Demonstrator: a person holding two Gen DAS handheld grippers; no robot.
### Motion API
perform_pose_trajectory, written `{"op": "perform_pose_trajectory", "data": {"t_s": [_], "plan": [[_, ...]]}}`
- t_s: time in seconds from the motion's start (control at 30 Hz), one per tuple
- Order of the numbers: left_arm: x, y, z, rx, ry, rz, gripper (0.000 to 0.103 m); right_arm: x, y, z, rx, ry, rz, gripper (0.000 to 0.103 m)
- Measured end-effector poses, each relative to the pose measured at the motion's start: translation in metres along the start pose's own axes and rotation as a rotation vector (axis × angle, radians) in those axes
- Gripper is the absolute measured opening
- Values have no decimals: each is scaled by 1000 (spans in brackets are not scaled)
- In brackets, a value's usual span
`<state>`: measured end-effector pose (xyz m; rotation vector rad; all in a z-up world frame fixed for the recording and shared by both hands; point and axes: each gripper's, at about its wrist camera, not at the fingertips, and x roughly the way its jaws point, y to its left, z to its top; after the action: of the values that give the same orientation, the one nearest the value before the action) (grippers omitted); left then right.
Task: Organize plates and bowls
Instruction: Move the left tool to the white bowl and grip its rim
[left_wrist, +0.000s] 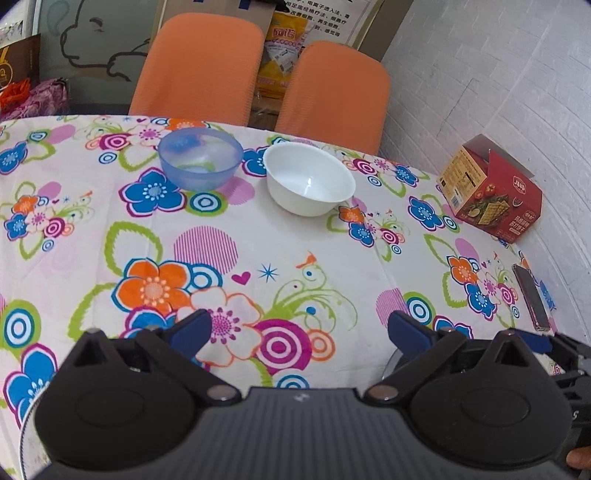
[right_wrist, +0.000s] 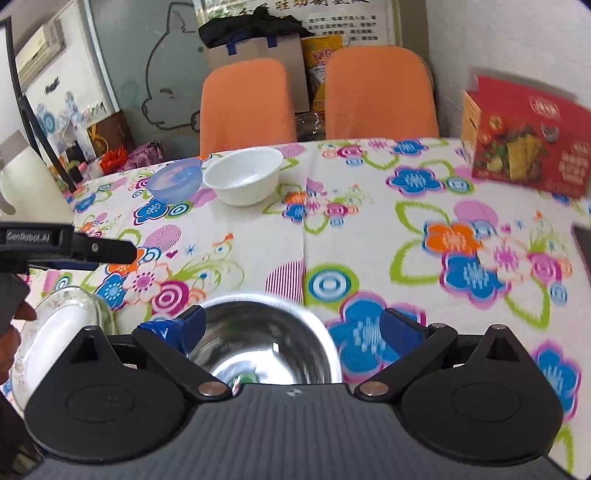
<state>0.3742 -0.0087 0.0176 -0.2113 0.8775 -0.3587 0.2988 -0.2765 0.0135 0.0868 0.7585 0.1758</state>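
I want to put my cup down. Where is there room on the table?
The biggest bare patch is mid-table, between the white bowl and the left hand-held gripper. It is crowded along the far edge by the blue bowl, and at the right by the red box and phone.

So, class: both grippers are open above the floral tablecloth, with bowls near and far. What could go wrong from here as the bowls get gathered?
1. The steel bowl sits between the open right gripper fingers; its smooth, shiny rim could slip in a pinch.
2. The left gripper hangs close above the glass dish; the two grippers might collide, or knock it.
3. The blue bowl and white bowl stand close together, so reaching for one may nudge the other.
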Motion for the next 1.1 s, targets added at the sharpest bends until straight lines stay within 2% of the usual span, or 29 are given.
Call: {"op": "perform_pose_trajectory", "data": {"t_s": [0.1, 0.3, 0.4, 0.47, 0.6, 0.7, 0.83, 0.9, 1.0, 1.1], "plan": [[6, 1, 11, 5, -4, 2, 100, 17, 4, 30, -45, 2, -11, 88], [32, 3, 38, -2, 21, 3, 100, 70, 9, 91, -94, 34, 24, 88], [51, 10, 55, -66, 49, -10, 100, 101, 9, 112, -91, 65, 29, 88], [63, 18, 67, -146, 63, -34, 100, 122, 6, 123, -87, 88, 21, 88], [83, 36, 84, -349, 76, -77, 100, 151, -4, 132, -67, 116, 5, 88], [97, 40, 95, -453, 75, -85, 100, 168, -13, 135, -42, 128, 7, 88], [117, 35, 104, -518, 87, -51, 100, 184, -14, 144, -28, 118, 14, 88], [125, 36, 103, -555, 105, -16, 100, 190, -9, 144, -79, 114, -6, 88], [138, 44, 100, -606, 132, -16, 100, 194, -6, 139, -165, 108, 14, 88], [142, 42, 104, -589, 113, 1, 100, 196, -9, 139, -175, 101, 46, 88]]}}
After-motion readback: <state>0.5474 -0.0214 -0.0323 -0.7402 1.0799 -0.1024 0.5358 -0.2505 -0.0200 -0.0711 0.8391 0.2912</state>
